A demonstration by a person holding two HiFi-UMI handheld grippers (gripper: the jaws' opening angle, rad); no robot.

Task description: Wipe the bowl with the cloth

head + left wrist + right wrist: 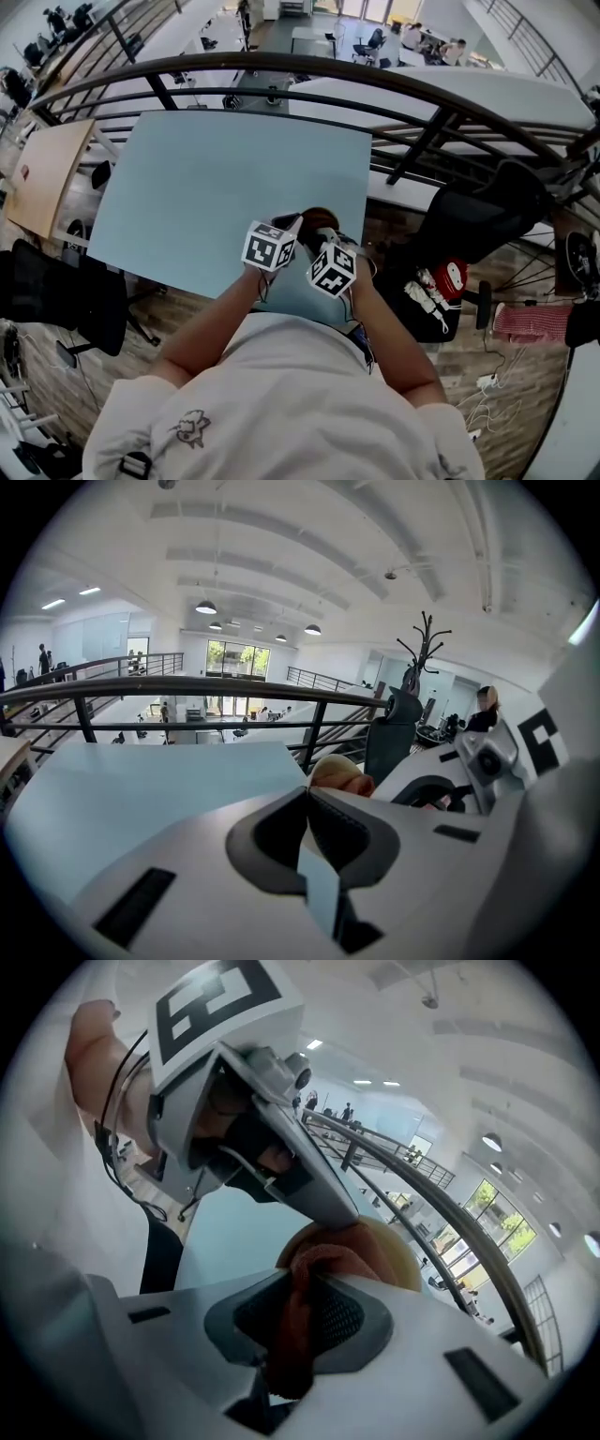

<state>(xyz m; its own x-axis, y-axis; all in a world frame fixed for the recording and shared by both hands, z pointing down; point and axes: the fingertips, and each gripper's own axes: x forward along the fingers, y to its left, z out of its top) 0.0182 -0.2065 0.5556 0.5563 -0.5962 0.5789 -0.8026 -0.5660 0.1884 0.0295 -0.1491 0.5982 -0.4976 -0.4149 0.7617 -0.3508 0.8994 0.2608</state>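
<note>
The left gripper (307,794) has its jaws closed, seemingly pinching the rim of the tan bowl (339,773) over the pale blue counter's (216,178) near edge. The right gripper (300,1288) has its jaws clamped on a soft rust cloth (292,1335) that is pressed into the bowl. The bowl looks light, stiff and probably smooth, so it is best gripped firmly by the rim.

White shirt (281,394); pale grey left gripper (307,794), right gripper (300,1286); black-white marker cubes (269,247).
</note>
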